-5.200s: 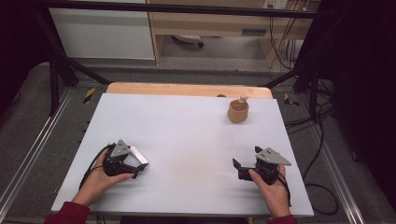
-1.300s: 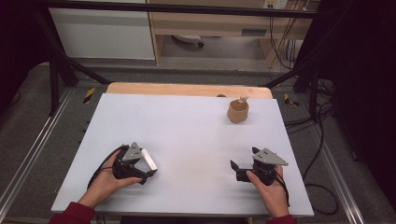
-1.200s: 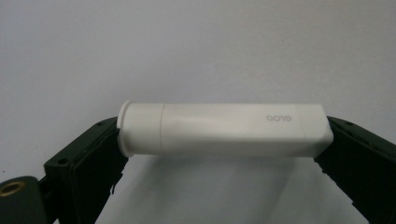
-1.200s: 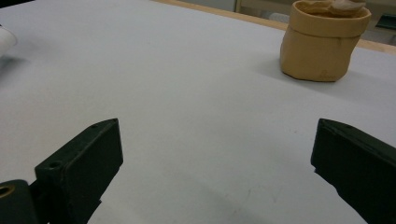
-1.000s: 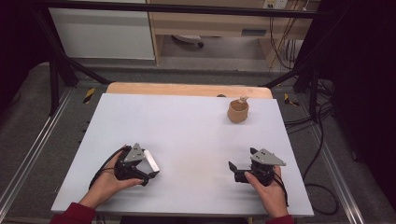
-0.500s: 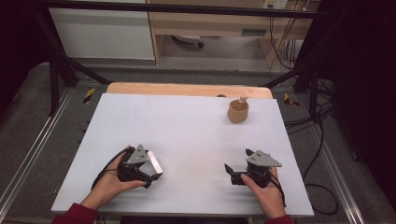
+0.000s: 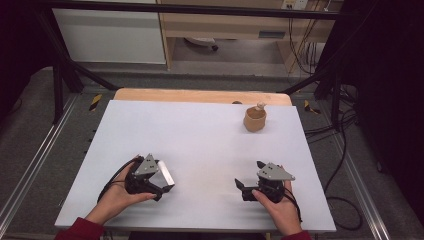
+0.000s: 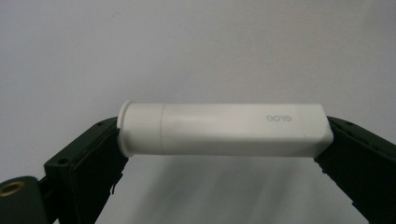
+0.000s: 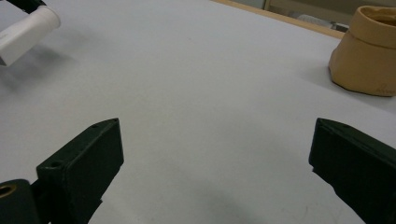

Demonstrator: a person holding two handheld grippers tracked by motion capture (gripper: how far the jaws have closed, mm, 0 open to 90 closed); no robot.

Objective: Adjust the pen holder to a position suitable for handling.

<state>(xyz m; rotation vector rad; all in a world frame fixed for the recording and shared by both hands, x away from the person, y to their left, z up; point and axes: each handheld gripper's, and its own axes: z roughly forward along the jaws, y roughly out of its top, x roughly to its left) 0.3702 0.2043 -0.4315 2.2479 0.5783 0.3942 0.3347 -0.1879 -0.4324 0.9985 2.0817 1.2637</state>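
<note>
My left gripper (image 7: 165, 177) is shut on a white capped tube (image 7: 165, 173), gripping it end to end near the table's front left. In the left gripper view the tube (image 8: 224, 129) lies crosswise between the two black jaws, cap at the left and small grey lettering at the right. At the front right, my right gripper (image 7: 242, 188) stands open and points left, with nothing between its jaws (image 9: 217, 123). The right gripper view has the tube (image 9: 25, 35) at its top left. A tan soft pot (image 7: 255, 119) with a small item in it stands at the back right.
The white tabletop (image 7: 200, 140) lies bare between the grippers and the tan pot (image 9: 369, 51). A wooden strip (image 7: 200, 95) runs along its far edge. Cables (image 7: 330, 125) hang off the right side; metal frame rails flank the table.
Both hands have drifted toward the table's middle: the left gripper with the tube has moved right, the right gripper left. The pot has not moved.
</note>
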